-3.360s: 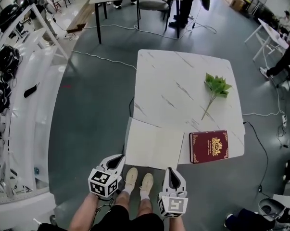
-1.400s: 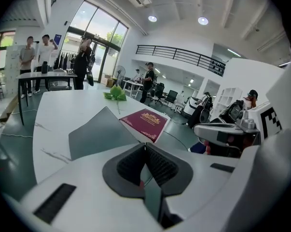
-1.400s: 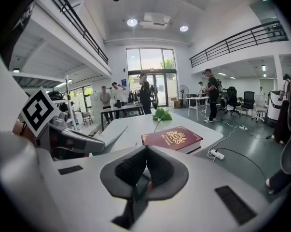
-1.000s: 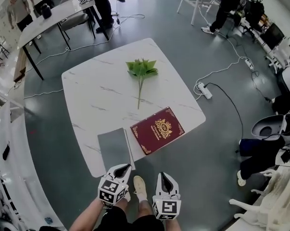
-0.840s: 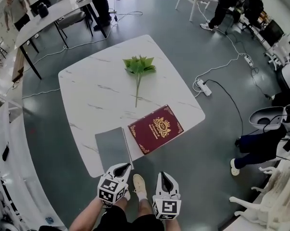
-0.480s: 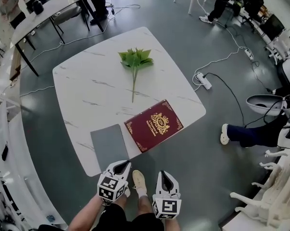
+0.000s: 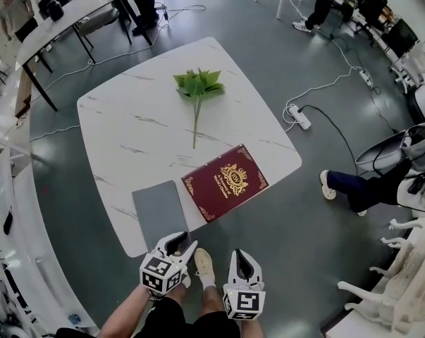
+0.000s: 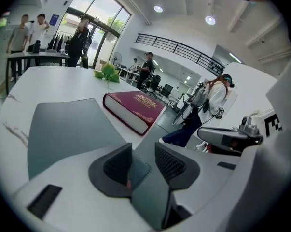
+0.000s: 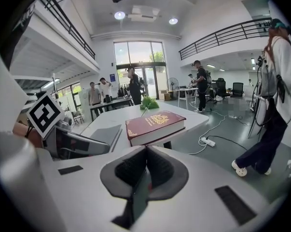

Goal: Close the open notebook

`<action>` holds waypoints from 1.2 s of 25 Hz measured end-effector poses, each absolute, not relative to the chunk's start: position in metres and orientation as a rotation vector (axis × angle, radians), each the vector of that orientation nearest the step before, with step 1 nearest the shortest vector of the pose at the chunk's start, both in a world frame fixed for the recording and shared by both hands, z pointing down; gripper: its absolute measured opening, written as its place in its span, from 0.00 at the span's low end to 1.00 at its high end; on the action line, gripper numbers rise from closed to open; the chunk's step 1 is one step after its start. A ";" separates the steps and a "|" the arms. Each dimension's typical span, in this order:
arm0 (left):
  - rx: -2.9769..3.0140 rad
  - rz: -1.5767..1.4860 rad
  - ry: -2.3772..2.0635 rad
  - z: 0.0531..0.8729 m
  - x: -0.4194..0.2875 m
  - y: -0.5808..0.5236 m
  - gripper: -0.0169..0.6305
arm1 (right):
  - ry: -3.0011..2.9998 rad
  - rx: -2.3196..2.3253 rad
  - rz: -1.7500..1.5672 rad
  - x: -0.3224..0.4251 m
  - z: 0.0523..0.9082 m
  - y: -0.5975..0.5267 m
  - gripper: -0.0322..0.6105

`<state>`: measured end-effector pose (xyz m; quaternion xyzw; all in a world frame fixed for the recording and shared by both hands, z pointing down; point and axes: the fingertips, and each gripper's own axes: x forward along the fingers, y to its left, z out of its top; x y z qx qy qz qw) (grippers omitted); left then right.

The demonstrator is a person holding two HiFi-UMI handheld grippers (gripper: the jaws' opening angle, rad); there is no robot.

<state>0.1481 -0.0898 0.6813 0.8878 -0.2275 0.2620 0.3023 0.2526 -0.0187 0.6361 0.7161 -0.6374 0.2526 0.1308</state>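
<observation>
The notebook (image 7: pixel 159 213) lies closed on the near corner of the white marble table (image 7: pixel 127 132), grey cover up. It also shows in the left gripper view (image 8: pixel 68 129) and the right gripper view (image 9: pixel 104 134). My left gripper (image 7: pixel 182 241) hovers just off the table's near edge, in front of the notebook. Its jaws (image 8: pixel 143 156) have just been opening and hold nothing, apart from the cover. My right gripper (image 7: pixel 241 256) hangs beside it over the floor, jaws (image 9: pixel 146 151) shut and empty.
A thick red book (image 7: pixel 224 182) lies next to the notebook on its right. A green leafy sprig (image 7: pixel 198 86) lies farther back. A power strip (image 7: pixel 299 120) and cables cross the floor. A seated person's leg (image 7: pixel 353 189) is at the right. People and tables stand beyond.
The notebook, open with white pages in the earliest frame, now lies closed under its grey cover. The left gripper's jaws have spread apart since half a second ago. The right gripper looks unchanged.
</observation>
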 end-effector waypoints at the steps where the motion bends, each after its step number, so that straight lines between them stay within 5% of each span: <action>1: 2.352 0.687 -0.589 0.680 0.150 -0.088 0.28 | -1.853 2.080 0.730 0.253 0.635 -0.019 0.08; 5: 2.369 0.698 -0.580 0.678 0.153 -0.083 0.36 | -1.861 2.074 0.719 0.255 0.631 -0.017 0.08; 30: 2.517 0.454 -0.992 0.514 0.098 -0.104 0.30 | -2.142 1.979 0.395 0.218 0.493 -0.049 0.08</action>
